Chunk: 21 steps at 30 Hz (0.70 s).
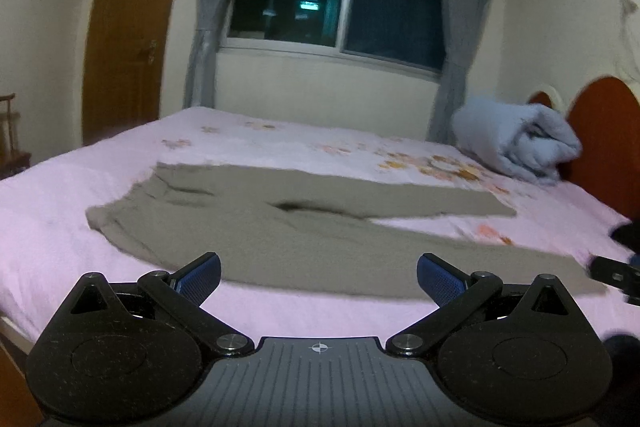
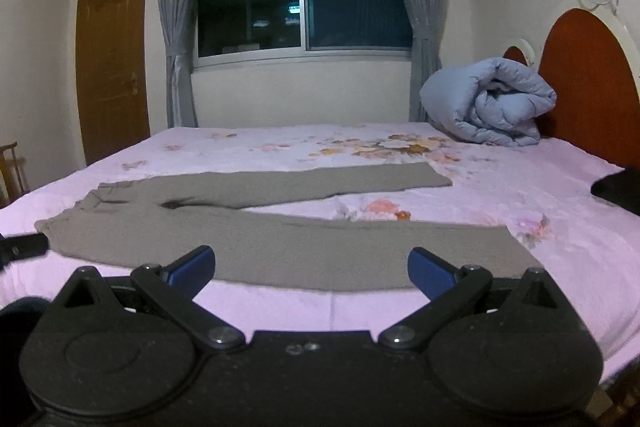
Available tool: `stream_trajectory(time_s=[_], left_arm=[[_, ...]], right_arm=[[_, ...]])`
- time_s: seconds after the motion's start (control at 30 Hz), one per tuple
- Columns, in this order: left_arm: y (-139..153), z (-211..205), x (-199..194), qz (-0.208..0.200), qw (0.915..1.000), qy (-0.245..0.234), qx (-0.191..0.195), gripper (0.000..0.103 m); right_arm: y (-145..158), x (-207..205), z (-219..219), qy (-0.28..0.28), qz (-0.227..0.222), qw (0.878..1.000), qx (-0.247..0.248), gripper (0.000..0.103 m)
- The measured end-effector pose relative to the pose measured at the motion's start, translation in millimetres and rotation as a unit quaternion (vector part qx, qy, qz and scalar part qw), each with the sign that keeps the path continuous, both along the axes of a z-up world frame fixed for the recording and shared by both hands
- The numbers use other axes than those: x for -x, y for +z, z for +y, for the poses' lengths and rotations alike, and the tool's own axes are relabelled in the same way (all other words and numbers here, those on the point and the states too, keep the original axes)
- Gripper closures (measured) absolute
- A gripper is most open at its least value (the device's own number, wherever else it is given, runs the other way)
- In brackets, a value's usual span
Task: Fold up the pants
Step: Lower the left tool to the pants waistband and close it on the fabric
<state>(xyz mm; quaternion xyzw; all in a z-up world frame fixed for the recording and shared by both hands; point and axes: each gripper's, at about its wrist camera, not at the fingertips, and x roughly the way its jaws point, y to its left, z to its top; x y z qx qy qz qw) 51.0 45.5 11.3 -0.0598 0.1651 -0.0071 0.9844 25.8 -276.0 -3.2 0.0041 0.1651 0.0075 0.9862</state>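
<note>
Grey pants lie spread flat on the pink bed, waist to the left and both legs running right, slightly parted. They also show in the right wrist view. My left gripper is open and empty, hovering just in front of the near leg's edge. My right gripper is open and empty, also in front of the near leg, further right. The right gripper's tip shows at the left wrist view's right edge; the left gripper's tip shows at the right wrist view's left edge.
The pink floral bedsheet covers the bed. A rolled blue quilt sits by the red headboard. A dark object lies at the bed's right edge. A window, curtains and a wooden door stand behind.
</note>
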Motion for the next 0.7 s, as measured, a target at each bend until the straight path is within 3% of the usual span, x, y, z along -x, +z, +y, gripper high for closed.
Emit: stream_trajectory(time_s=[0.2,0.37,0.53,0.7], left_arm=[[21.7,55.5,-90.3,0.004,0.9989,0.026,-0.039,0.000],[26.9,120.6,-178.2,0.026,0.9961,0.065,-0.054,0.000],[16.9,191.2,-280.2,0.067,0.9891,0.125,-0.039,0.000],[-13.5,246.5,-376.8,0.109,0.9851,0.133,-0.002,0.000]], right_arm=[[23.1,-77.9,-18.1,0.002,-0.017,1.000,-0.013,0.006],[29.2,-155.2,-15.8,0.031,0.025,0.999,-0.014,0.006],[26.2,-227.6,0.6,0.022,0.045,0.999,-0.007,0.006],[5.4,-308.8,27.4,0.024,0.068,0.997,0.008,0.006]])
